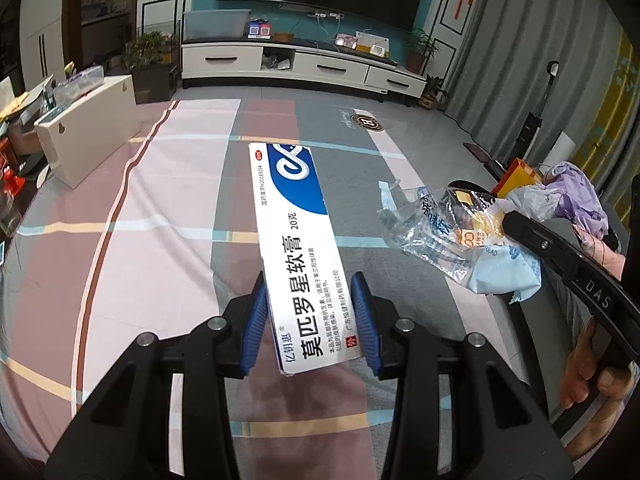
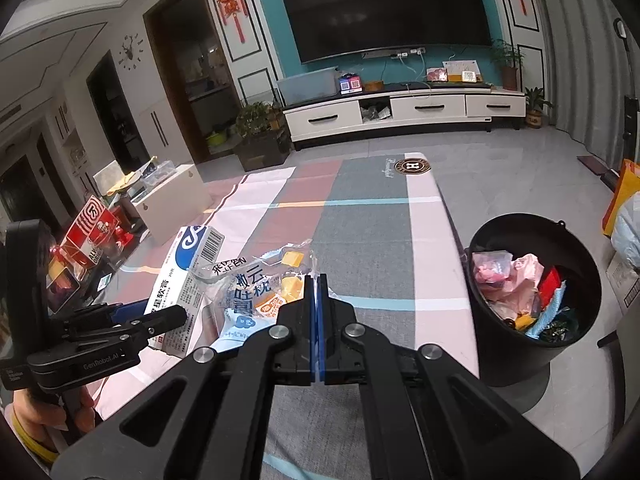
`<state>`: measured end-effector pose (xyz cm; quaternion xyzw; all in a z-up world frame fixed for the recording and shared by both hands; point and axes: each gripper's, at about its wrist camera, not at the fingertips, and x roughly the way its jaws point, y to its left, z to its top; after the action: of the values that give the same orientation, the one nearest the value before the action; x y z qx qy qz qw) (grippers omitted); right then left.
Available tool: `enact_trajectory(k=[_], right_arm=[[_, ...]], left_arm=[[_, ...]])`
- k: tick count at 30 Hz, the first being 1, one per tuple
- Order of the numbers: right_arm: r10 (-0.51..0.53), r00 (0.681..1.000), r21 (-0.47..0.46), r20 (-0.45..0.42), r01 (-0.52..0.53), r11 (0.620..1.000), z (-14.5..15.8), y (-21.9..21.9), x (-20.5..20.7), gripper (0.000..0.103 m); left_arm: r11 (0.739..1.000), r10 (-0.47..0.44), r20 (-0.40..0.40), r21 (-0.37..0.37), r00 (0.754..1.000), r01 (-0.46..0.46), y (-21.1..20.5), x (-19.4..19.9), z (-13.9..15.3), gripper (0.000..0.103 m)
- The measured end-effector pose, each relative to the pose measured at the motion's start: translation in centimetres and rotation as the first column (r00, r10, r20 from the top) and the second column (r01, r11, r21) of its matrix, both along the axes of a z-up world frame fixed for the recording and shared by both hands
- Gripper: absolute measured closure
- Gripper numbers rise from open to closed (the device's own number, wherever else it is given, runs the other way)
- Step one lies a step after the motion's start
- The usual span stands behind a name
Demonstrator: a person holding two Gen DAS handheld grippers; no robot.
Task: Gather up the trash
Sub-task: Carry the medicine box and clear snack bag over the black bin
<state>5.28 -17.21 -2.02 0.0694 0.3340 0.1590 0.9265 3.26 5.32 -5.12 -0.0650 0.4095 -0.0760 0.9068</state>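
Clamped in my left tool: white-and-blue cardboard ointment box. Right tool pinches the clear plastic snack wrapper, both probably off the worktop; black round bin, part-full, awaits both.

wall-mounted television above white tv cabinet, potted plant beside it

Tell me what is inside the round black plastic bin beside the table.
The round black plastic bin holds pink crumpled wrappers, a red piece and a light blue strip. Anything underneath is covered.
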Motion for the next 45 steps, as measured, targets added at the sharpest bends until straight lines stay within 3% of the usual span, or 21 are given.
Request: enact_trajectory(k=[22,45], right_arm=[[-0.182,0.982,0.088,0.054,0.177,0.98,0.8,-8.1,-1.4,0.101],[-0.351,0.933,0.052,0.078,0.348,0.936,0.0,-14.7,-1.2,0.101]], left_arm=[[0.988,-0.135,0.052,0.078,0.989,0.131,-6.9,1.8,2.6,0.061],[0.947,-0.312,0.049,0.098,0.949,0.306,-17.4,6.8,1.5,0.061]])
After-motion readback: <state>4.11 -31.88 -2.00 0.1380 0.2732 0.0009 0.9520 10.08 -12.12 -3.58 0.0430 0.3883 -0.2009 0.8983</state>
